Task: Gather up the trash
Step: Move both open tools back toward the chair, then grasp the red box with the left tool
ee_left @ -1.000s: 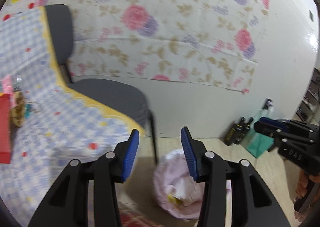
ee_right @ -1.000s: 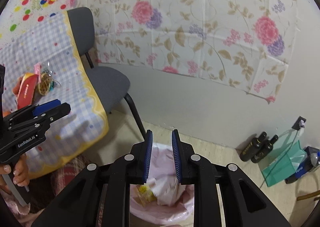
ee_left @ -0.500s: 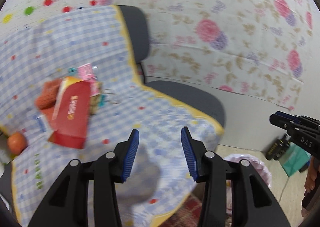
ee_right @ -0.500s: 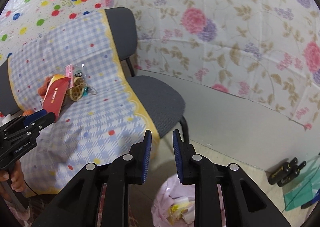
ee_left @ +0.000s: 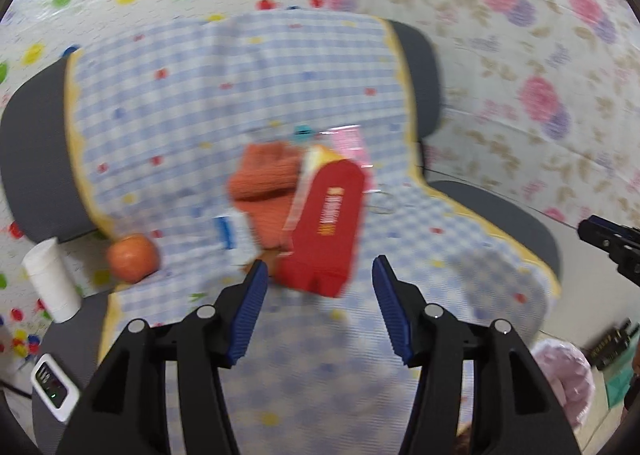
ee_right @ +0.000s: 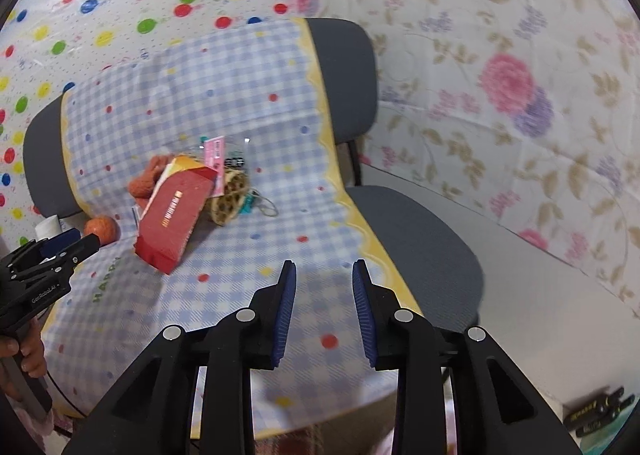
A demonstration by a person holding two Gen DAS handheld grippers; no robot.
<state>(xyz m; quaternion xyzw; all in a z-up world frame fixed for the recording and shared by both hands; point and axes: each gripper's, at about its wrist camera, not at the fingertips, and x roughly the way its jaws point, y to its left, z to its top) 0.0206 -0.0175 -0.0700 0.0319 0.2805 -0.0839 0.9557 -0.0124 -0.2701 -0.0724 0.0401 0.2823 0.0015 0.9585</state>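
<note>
**Both grippers hover over the littered checked cloth**

The left wrist view takes in things the other misses: a white paper cup [ee_left: 51,281] at the far left edge, a small white device with a green light [ee_left: 54,387] near the bottom left, and the pink-lined trash bin [ee_left: 566,379] low on the right, beside the table. The right wrist view is sharper and alone shows a brown lattice-patterned snack in clear wrap [ee_right: 231,201] tucked against the right side of the flat red cardboard box [ee_right: 174,217].

The box lies mid-cloth on the blue-and-white checked tablecloth [ee_right: 256,255], overlapping an orange knitted cloth [ee_left: 266,179], with a pink packet [ee_right: 215,154] behind it and an orange round fruit [ee_left: 133,257] off to its left.

The left gripper [ee_left: 318,305] hangs just short of the box, jaws spread wide and empty. The right gripper [ee_right: 323,309] sits nearer the cloth's right edge, jaws parted, narrower, holding nothing.
</note>
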